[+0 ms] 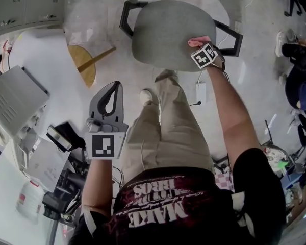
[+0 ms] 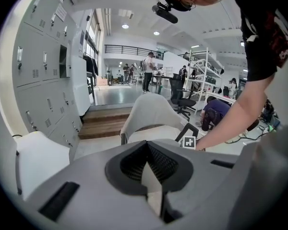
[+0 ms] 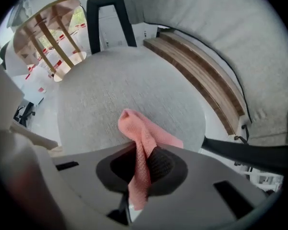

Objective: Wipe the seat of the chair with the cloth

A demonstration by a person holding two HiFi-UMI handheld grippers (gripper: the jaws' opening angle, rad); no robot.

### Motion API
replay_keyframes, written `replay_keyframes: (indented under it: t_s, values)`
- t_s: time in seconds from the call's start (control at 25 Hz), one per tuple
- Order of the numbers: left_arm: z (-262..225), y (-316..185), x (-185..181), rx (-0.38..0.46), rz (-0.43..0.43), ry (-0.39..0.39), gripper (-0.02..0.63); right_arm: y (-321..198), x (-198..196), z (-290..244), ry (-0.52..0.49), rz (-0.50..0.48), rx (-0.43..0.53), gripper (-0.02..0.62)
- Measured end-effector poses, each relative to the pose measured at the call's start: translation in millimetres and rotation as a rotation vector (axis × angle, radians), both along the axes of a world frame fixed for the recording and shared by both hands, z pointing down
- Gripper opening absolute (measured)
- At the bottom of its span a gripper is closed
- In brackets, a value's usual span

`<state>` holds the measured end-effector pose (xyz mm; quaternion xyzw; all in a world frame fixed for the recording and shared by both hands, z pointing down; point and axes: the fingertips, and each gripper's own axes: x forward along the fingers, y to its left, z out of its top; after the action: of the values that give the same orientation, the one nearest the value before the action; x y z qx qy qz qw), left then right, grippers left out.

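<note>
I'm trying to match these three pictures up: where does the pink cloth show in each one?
Head view: the pink cloth is upper right, at the seat's right edge.
Left gripper view: not in it.
Right gripper view: the pink cloth is low in the centre, pinched between the jaws, over the seat.
Shared landmark: the grey chair seat.

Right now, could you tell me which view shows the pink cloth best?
The right gripper view: the cloth sits central, pinched in the jaws over the seat. The head view shows only a pink corner; the left gripper view shows none.
</note>
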<state>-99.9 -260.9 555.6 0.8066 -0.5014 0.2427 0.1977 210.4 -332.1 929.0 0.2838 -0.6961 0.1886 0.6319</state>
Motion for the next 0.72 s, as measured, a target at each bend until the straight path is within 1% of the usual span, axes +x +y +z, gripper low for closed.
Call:
replay_keyframes:
  t_s: [0.04,0.12,0.2,0.28,0.36,0.4,0.48,0.56,0.64,0.72]
  values:
    - [-1,3,0,-0.002,0.005,-0.003,0.002,-1,-15,-7,-0.024,-0.009,0.014,0.032]
    - [-5,7,-1,-0.003,0.007,-0.004,0.002,1,-61,-17,-0.109,-0.062,0.035,0.032]
    - [-9,10,1,-0.002,0.012,-0.004,0.0,14,-114,-22,-0.195,-0.136,0.029,0.032]
    - [-11,14,4,-0.007,0.023,-0.009,0.002,31,-164,-24,-0.262,-0.209,0.011,0.032]
    - [-13,18,7,-0.006,0.041,-0.016,0.002,51,-201,-20,-0.298,-0.267,-0.014,0.032]
    - [-13,21,7,-0.008,0.05,-0.019,0.0,61,-212,-16,-0.297,-0.291,-0.028,0.032]
    - [-12,27,6,-0.022,0.053,-0.016,0.0,74,-213,-4,-0.262,-0.308,-0.036,0.032]
    - [-11,33,1,-0.033,0.04,0.001,0.001,77,-195,2,-0.237,-0.255,-0.033,0.032]
    - [-14,38,-5,-0.035,0.023,0.015,0.001,79,-158,4,-0.211,-0.161,-0.05,0.031]
    - [-18,42,-11,-0.034,0.009,0.021,0.002,83,-104,6,-0.163,-0.062,-0.079,0.031]
